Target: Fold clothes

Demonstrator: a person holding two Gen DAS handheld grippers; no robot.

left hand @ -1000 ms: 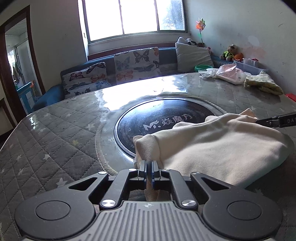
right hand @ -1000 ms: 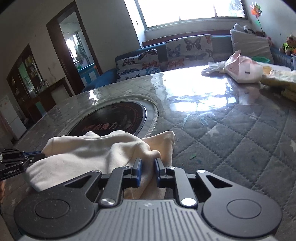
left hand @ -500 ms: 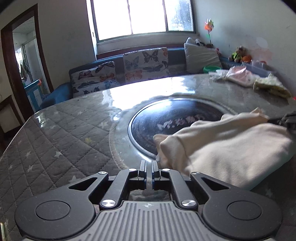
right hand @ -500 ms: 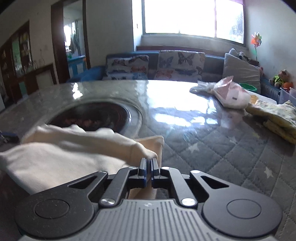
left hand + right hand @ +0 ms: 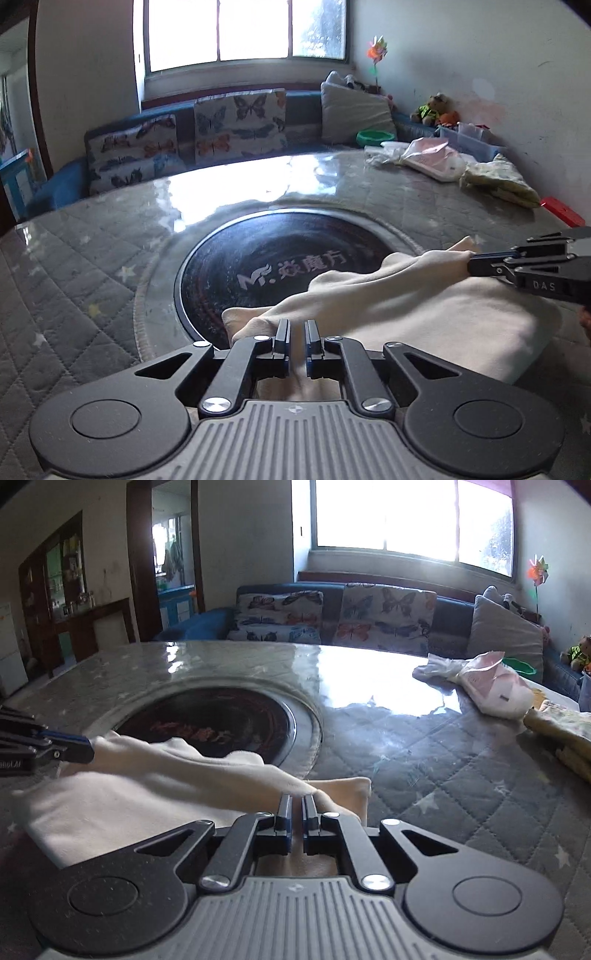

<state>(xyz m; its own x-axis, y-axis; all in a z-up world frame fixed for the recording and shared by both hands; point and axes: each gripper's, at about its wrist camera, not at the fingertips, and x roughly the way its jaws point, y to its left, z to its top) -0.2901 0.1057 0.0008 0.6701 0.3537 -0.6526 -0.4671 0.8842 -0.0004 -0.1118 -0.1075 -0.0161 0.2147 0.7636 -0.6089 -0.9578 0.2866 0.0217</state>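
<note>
A cream garment (image 5: 424, 317) lies folded in a soft bundle on the quilted grey tabletop (image 5: 74, 280), its far edge overlapping the dark round hotplate (image 5: 280, 266) set into the middle of that tabletop. One fold of the cloth is lifted and stretched into a taut ridge between two hand-held tools.

The left gripper (image 5: 296, 334) sits at the near edge of the hotplate, its jaws nearly closed with only a narrow slit between them, which is widening slightly. Cream cloth fills that slit and bunches up just ahead of the tips, so it has hold of one end of the raised fold.

The right gripper (image 5: 296, 808) is likewise almost closed, with a thin pinch of the same cloth caught between its blue-lined fingers (image 5: 284, 812). It holds the other end of the fold, on the side of the garment away from the hotplate's centre. In the left wrist view it enters from the right edge (image 5: 476, 264), clamped flat on the cloth.

Beyond the hotplate, at the far side of the tabletop, lie a pink and white plastic bag (image 5: 432, 158) and a folded yellowish cloth (image 5: 498, 181), well apart from the garment.
</note>
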